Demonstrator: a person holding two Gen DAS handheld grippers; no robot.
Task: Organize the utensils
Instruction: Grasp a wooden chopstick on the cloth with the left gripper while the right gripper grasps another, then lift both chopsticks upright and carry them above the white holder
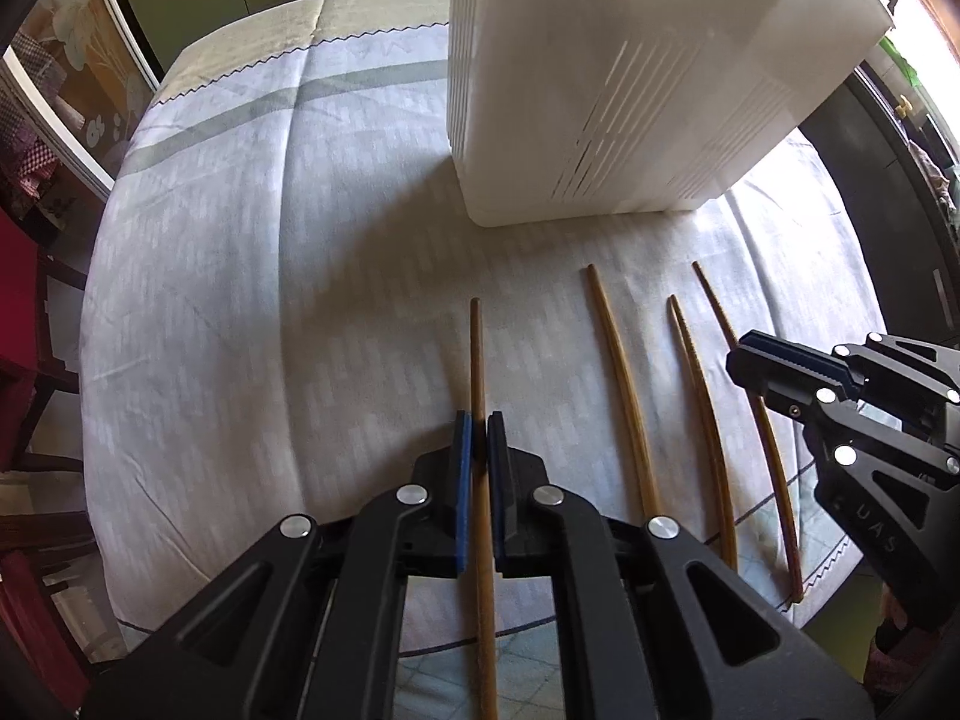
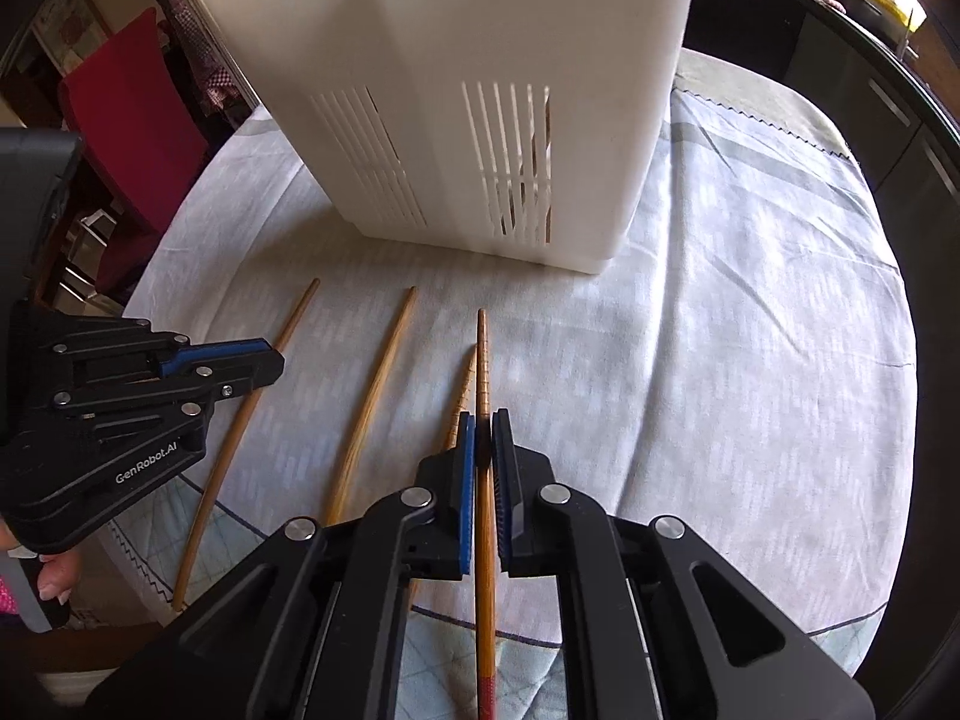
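Several wooden chopsticks lie side by side on the tablecloth in front of a white slotted utensil holder (image 1: 630, 78), which also shows in the right wrist view (image 2: 468, 96). My left gripper (image 1: 479, 426) is shut on the leftmost chopstick (image 1: 477, 360), seen from the side in the right wrist view (image 2: 264, 360). My right gripper (image 2: 483, 426) is shut on the rightmost, darker chopstick (image 2: 482, 360); it shows in the left wrist view (image 1: 756, 372). Two more chopsticks (image 1: 624, 372) (image 1: 699, 390) lie between them. Through the holder's slots I see chopsticks inside (image 2: 543, 180).
The round table carries a pale patterned tablecloth (image 1: 270, 276). A red chair (image 2: 132, 102) stands at the left. Dark cabinets (image 2: 840, 48) stand behind the table. The table's near edge (image 2: 600, 618) runs just under my grippers.
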